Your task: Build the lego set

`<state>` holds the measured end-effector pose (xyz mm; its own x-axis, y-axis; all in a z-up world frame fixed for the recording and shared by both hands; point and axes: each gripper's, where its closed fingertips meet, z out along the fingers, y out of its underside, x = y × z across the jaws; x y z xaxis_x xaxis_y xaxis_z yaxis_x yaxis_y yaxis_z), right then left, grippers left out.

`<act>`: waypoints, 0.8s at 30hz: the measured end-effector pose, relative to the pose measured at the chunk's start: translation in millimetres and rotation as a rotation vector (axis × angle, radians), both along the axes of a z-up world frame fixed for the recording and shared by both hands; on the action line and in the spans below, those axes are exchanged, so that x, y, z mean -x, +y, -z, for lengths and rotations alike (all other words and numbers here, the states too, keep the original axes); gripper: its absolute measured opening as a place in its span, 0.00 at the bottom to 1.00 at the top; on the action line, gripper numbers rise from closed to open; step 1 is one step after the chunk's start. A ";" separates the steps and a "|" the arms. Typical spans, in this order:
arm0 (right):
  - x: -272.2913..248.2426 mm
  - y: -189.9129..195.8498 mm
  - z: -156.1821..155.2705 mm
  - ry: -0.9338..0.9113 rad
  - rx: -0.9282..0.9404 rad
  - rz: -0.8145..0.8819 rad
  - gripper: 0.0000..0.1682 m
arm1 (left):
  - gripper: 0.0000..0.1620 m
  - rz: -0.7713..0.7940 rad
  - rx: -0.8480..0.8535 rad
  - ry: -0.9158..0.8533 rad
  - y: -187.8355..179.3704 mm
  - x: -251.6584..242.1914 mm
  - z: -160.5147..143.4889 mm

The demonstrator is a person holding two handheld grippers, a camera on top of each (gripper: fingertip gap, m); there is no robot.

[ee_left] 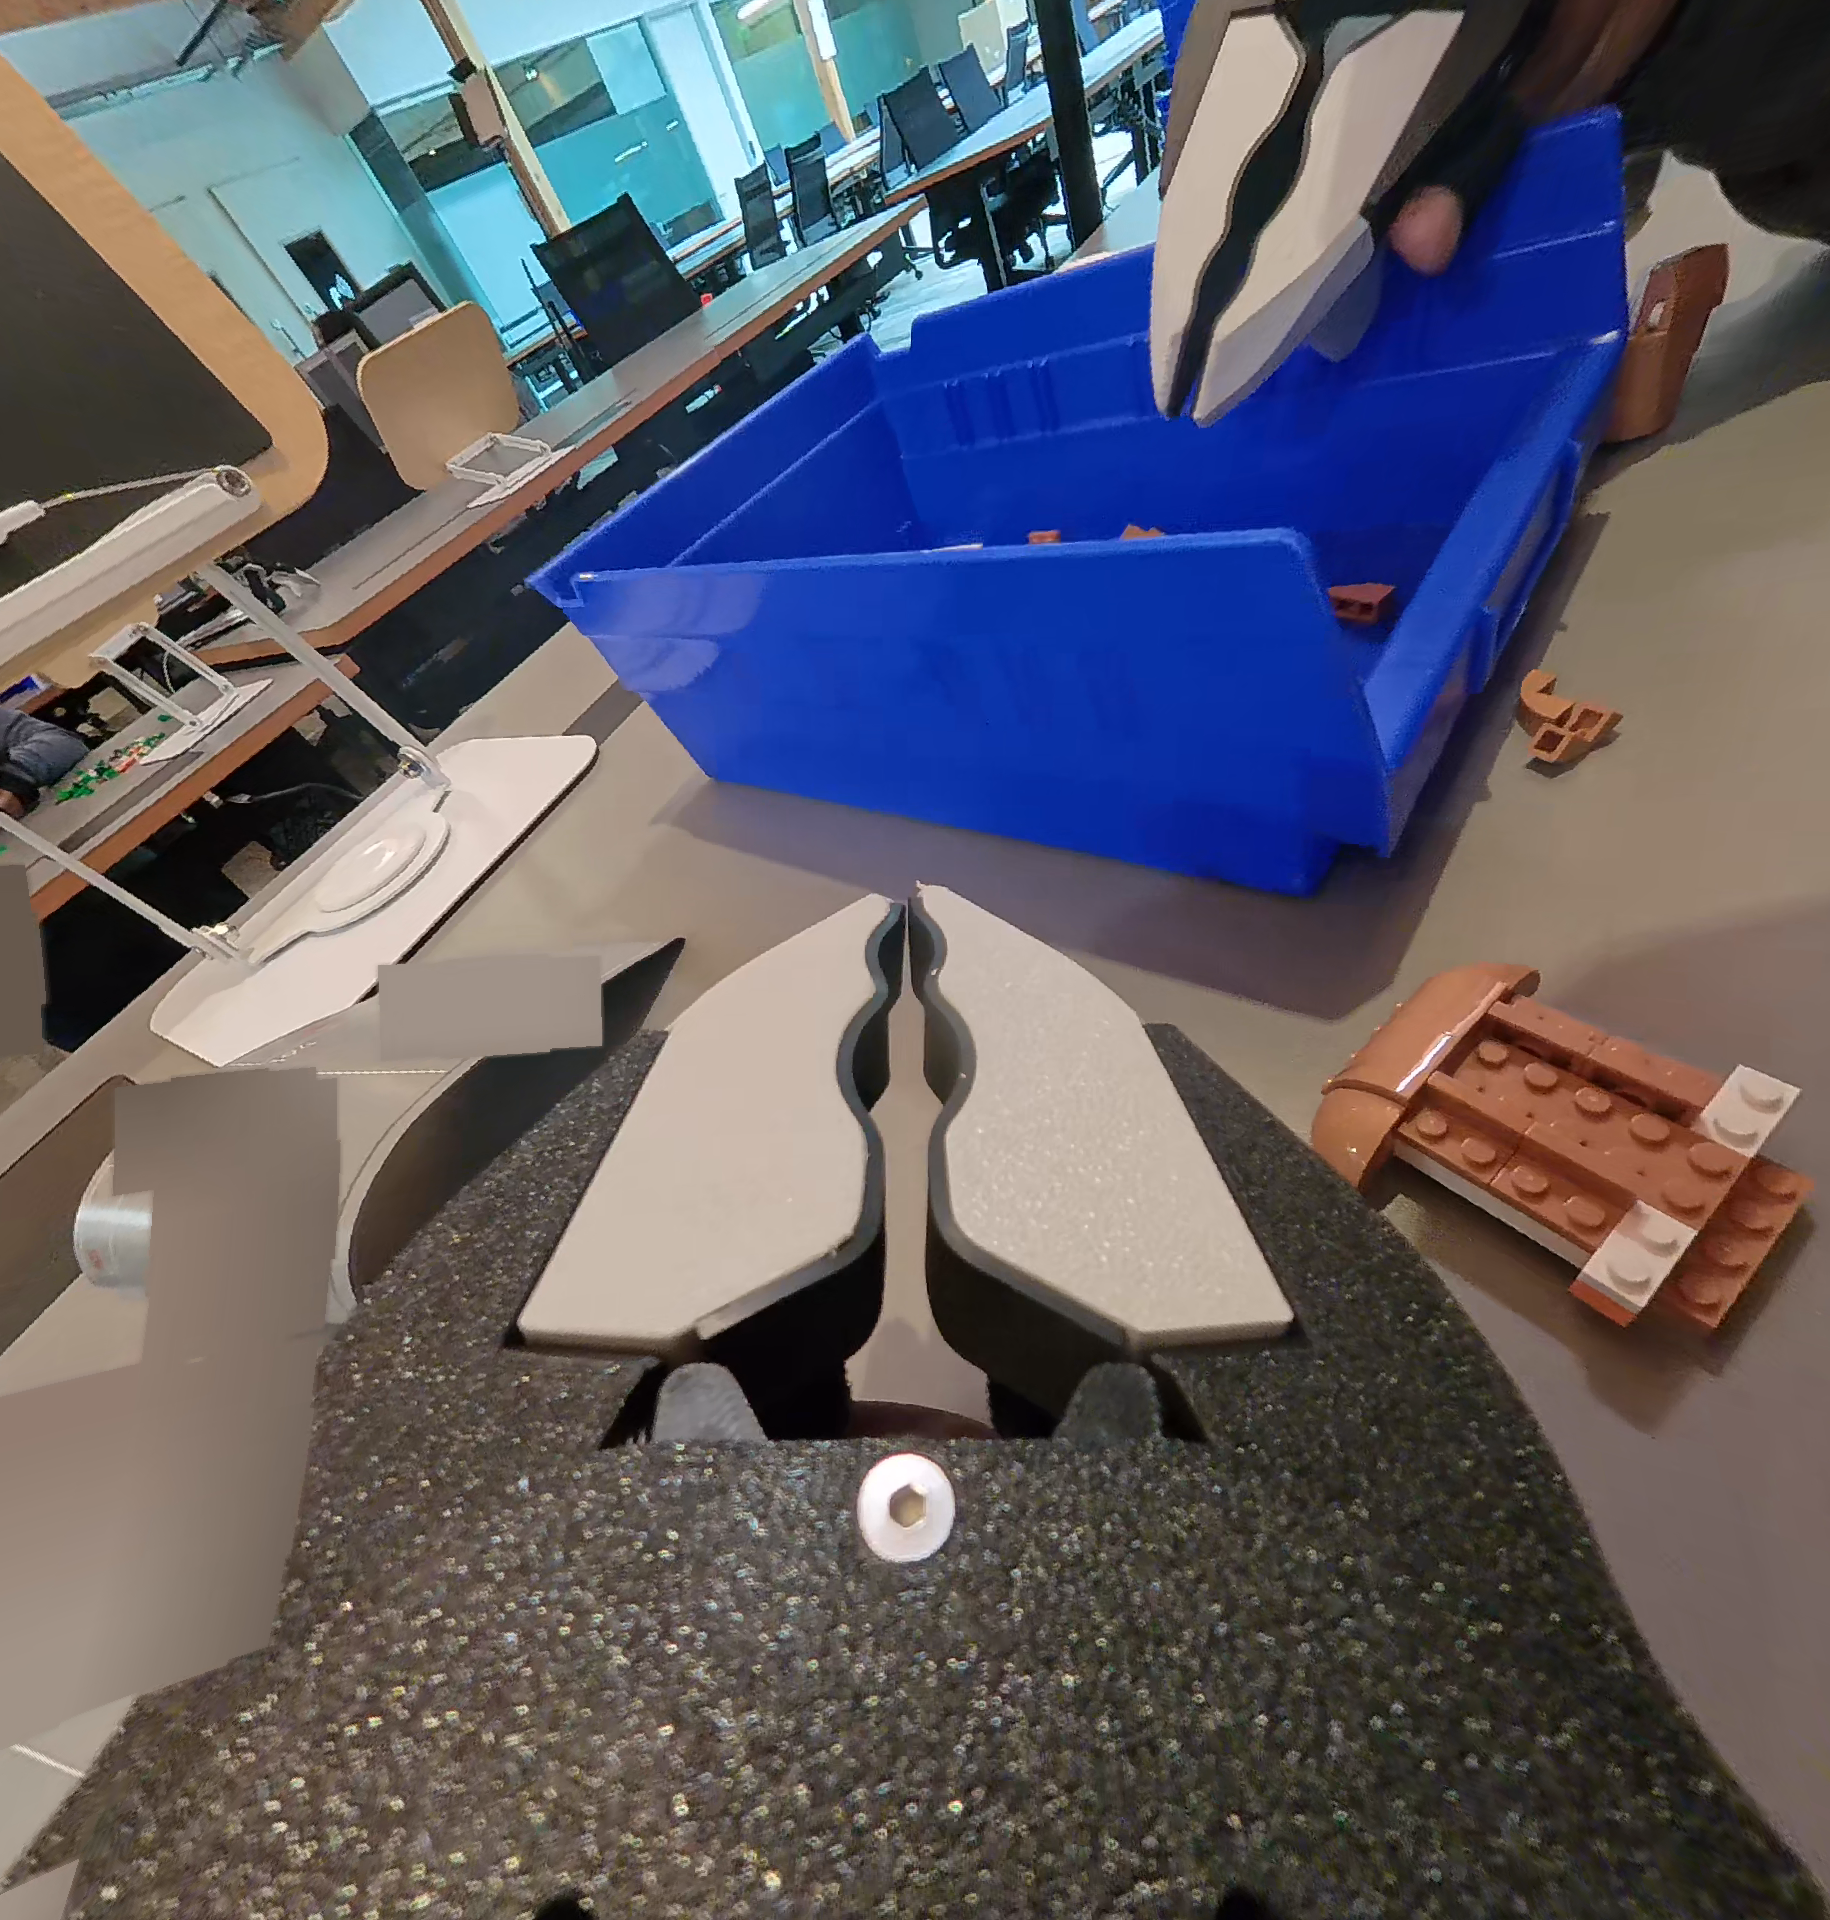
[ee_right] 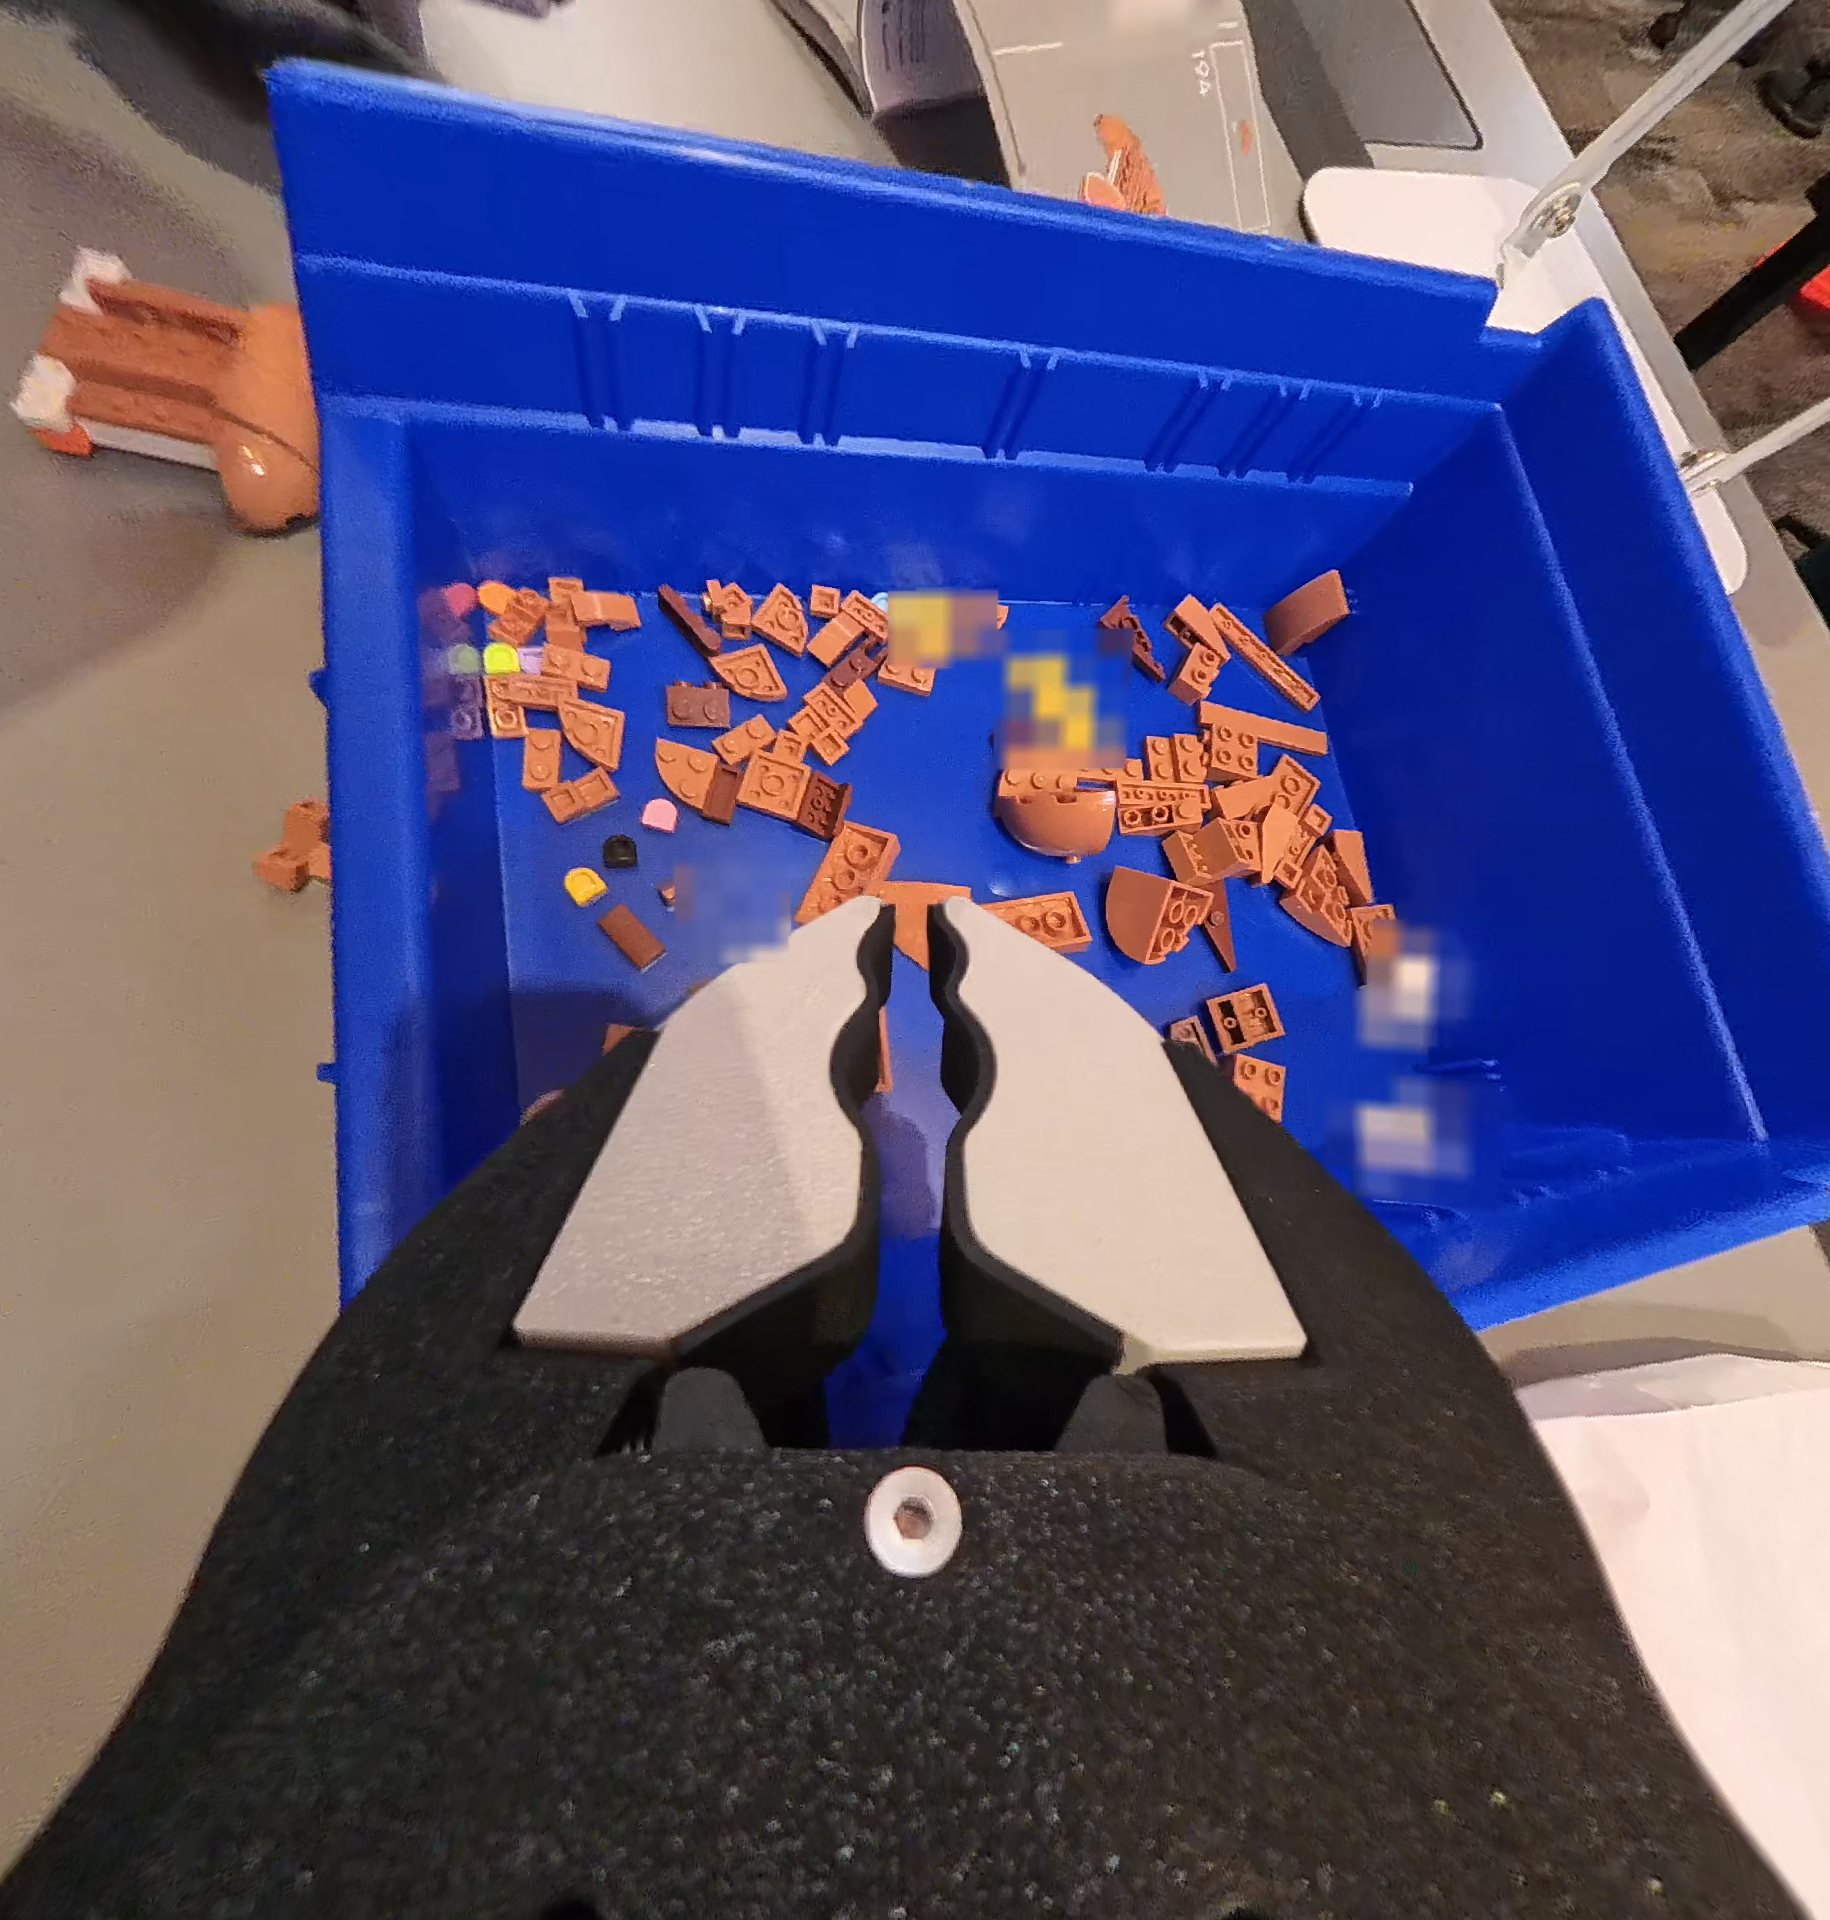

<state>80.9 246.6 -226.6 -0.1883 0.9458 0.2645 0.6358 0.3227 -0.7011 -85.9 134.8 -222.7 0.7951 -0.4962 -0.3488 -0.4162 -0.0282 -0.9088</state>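
Bricks (ee_right: 838, 727), mostly brown, are scattered over the floor of the blue bin (ee_right: 1576, 790), and it is over these that the right hand-held gripper (ee_right: 912, 914) is held, pointing down into the bin from the near rim. Its fingers are set narrow, a slim gap between the tips, and nothing is gripped. Just beyond the tips a flat brown piece (ee_right: 916, 914) is seen, its exact shape partly hidden; a brown plate (ee_right: 851, 868) lies beside it with its long axis running diagonally away.

The left hand-held gripper (ee_left: 912, 902) is kept low over the worktop (ee_left: 1098, 1039) outside the bin, its tips pressed together and empty. The part-built brown model (ee_left: 1576, 1132) lies on the worktop to that gripper's right, near the bin's corner, long axis slanting.

The bin's contents are judged nearer the right gripper, so a pick is likely to be made there.
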 end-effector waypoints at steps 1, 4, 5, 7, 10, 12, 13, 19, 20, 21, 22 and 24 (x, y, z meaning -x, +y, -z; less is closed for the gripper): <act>-1.1 1.2 0.7 -0.020 -0.033 -0.003 0.04 | 0.00 0.001 -0.002 0.000 -0.2 -0.3 -0.6; -2.6 3.5 2.0 -0.072 -0.101 -0.016 0.07 | 0.00 0.003 0.001 -0.004 -0.3 -1.2 0.1; -2.6 4.5 1.7 -0.086 -0.111 -0.017 0.07 | 0.00 0.004 0.004 -0.003 -0.2 -1.5 1.0; -2.5 6.9 0.2 -0.110 -0.120 -0.018 0.08 | 0.01 0.006 0.010 -0.003 0.0 -2.3 2.7; -2.6 10.7 -2.2 -0.148 -0.123 -0.020 0.10 | 0.01 0.011 0.013 0.000 -0.1 -4.1 4.1; -3.7 14.3 -2.3 -0.187 -0.136 -0.017 0.12 | 0.01 0.012 0.012 0.004 -0.1 -4.4 4.4; -4.2 17.9 -4.1 -0.204 -0.159 -0.014 0.13 | 0.01 0.010 0.013 0.003 0.0 -4.2 4.6; 7.3 30.4 -23.2 -0.271 -0.238 -0.092 0.19 | 0.01 0.012 0.015 0.002 -0.1 -4.7 4.5; 11.4 31.0 -21.6 -0.300 -0.251 -0.125 0.20 | 0.01 0.013 0.015 0.003 -0.2 -5.2 4.4; 16.0 31.8 -18.3 -0.334 -0.264 -0.159 0.22 | 0.01 0.015 0.015 0.003 -0.3 -5.6 4.4; 20.9 32.0 -13.7 -0.369 -0.273 -0.195 0.24 | 0.01 0.015 0.015 0.004 -0.4 -5.8 4.6; 29.7 30.3 -2.0 -0.439 -0.274 -0.273 0.26 | 0.01 0.014 0.014 0.007 -0.4 -5.8 4.7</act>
<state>51.2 276.9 -224.6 -0.5632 0.7556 0.3345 0.7161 0.6483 -0.2586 -80.1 134.5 -227.3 0.7854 -0.5124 -0.3472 -0.4231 -0.0352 -0.9054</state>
